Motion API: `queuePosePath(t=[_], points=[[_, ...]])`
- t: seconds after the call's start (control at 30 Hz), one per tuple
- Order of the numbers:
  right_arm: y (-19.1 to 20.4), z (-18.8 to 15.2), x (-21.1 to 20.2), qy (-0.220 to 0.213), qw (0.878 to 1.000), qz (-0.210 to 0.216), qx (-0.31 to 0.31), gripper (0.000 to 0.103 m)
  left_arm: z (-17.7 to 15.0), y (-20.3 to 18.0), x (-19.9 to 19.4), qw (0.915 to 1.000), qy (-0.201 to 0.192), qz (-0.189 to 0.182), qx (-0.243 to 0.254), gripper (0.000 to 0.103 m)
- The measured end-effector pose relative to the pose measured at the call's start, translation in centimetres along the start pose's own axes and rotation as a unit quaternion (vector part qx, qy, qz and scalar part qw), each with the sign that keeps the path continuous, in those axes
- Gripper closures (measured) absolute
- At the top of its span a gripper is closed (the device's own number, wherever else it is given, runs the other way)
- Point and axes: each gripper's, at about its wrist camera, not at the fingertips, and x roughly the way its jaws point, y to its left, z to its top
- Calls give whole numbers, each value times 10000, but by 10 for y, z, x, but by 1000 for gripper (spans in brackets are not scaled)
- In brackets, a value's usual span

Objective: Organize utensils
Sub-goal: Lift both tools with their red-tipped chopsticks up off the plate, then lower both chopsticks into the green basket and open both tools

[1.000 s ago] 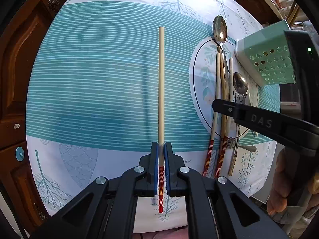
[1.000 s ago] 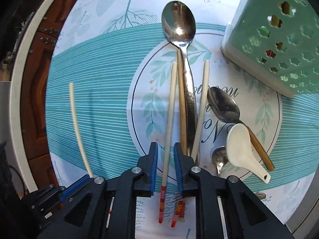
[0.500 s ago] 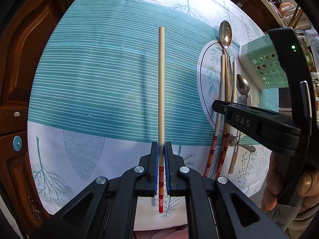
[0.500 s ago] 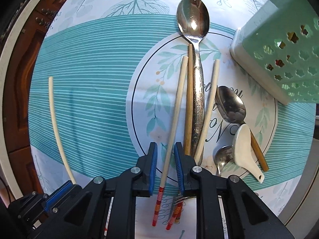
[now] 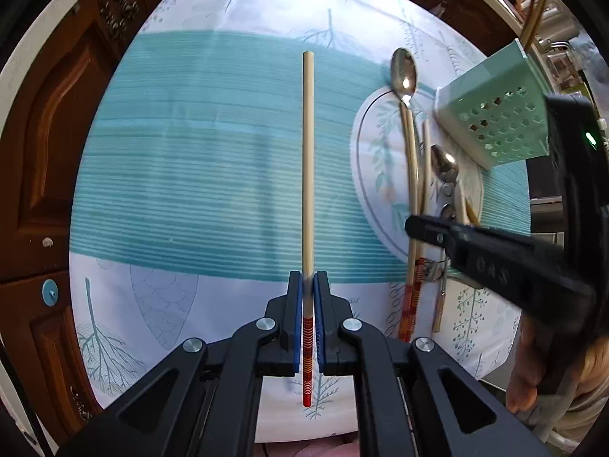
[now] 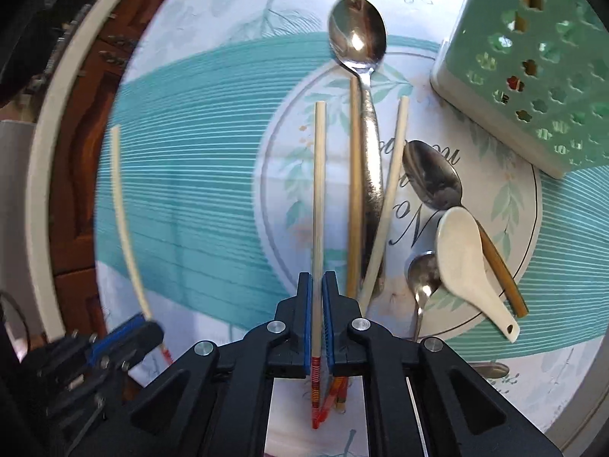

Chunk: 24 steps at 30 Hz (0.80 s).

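My left gripper (image 5: 308, 280) is shut on a pale chopstick (image 5: 308, 160) with a red-banded end, held above the teal striped cloth. My right gripper (image 6: 317, 282) is shut on a second chopstick (image 6: 318, 190) of the same kind, its tip lifted off the round printed mat (image 6: 281, 175). Two more chopsticks (image 6: 388, 190) lie on that mat beside a long steel spoon (image 6: 357, 38). In the left wrist view the right gripper (image 5: 413, 224) shows from the side at the right, with a hand under it. In the right wrist view the left gripper (image 6: 144, 329) and its chopstick show at the lower left.
A mint perforated utensil holder (image 6: 533, 68) stands at the mat's far right corner. A white ceramic spoon (image 6: 464, 259), a dark metal spoon (image 6: 434, 175) and a small steel spoon (image 6: 422, 278) lie on the mat's right side. Dark wooden cabinet doors (image 5: 45, 152) border the table at left.
The right gripper's jaws have shut on the chopstick that lay between them, and it has straightened and risen. Both grippers have lifted; the table looks farther away.
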Motion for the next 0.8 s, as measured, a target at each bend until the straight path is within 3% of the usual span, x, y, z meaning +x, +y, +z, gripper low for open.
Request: queuePosePath(t=[0.17,0.37,0.6,0.8], points=[[12,-35,-51,-885,9938,103,-668,98,7,-27,-27,9983,-482,32,323,100],[10,-61,-126,-2081,9731,165,-972,98,27,-67,-81,9880,-1336,-76,769,100],[-45,-44,-242,-3420,9383,132,-497,98,66,-125,-145,9614,-2397,-450,1277,100],[-89,-24,-313,-4239,9056,111,-53,98,100,-174,-165,9351,-3133,-786,1461,100]])
